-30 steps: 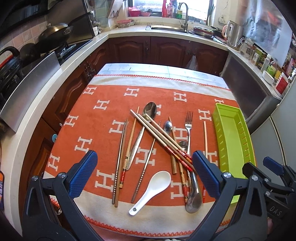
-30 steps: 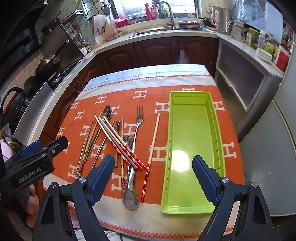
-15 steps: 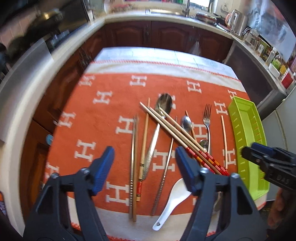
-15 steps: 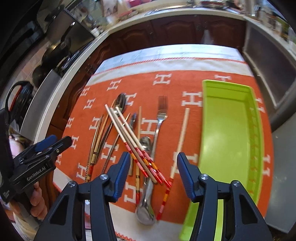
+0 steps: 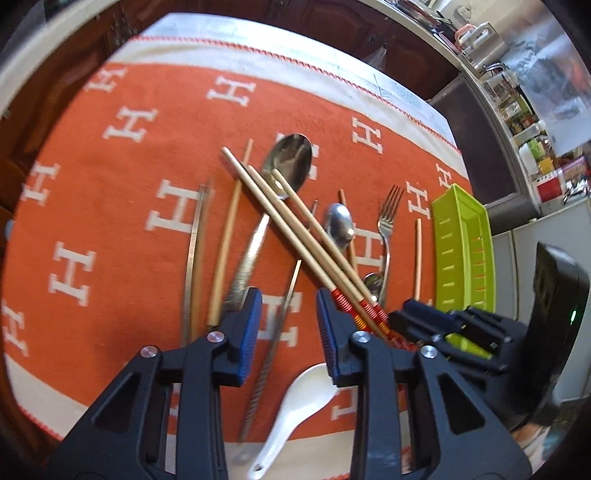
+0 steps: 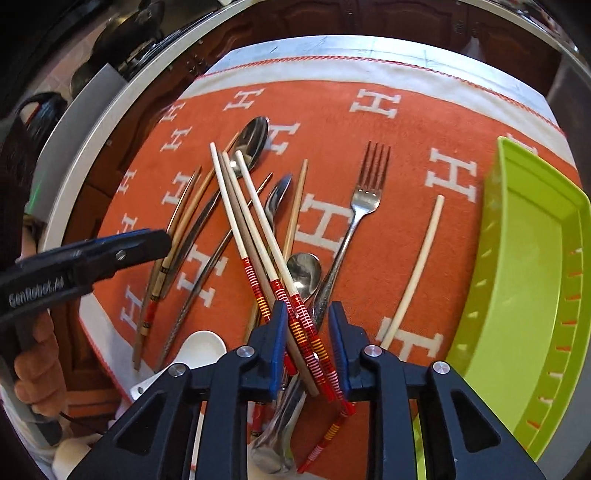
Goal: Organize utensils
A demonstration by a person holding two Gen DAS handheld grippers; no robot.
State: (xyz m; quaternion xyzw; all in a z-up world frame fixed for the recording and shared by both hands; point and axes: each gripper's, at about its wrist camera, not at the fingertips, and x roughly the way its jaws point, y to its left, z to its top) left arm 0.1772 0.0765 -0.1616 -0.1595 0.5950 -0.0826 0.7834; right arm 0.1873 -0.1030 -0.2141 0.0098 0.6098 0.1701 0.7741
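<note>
Only right wrist view shows hand (image 6: 35, 354), black pan (image 6: 127, 35)

Orange cloth (image 5: 110, 206) with white H letters, lime-green tray (image 6: 535, 258), red-striped chopsticks (image 6: 280, 291).

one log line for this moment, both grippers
left gripper: closing, over metal chopstick | right gripper: closing, chopsticks between | tray: empty

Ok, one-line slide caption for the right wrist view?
Right gripper closing over red-banded chopsticks crossed on scattered cutlery, with the green tray empty at the right.
</note>
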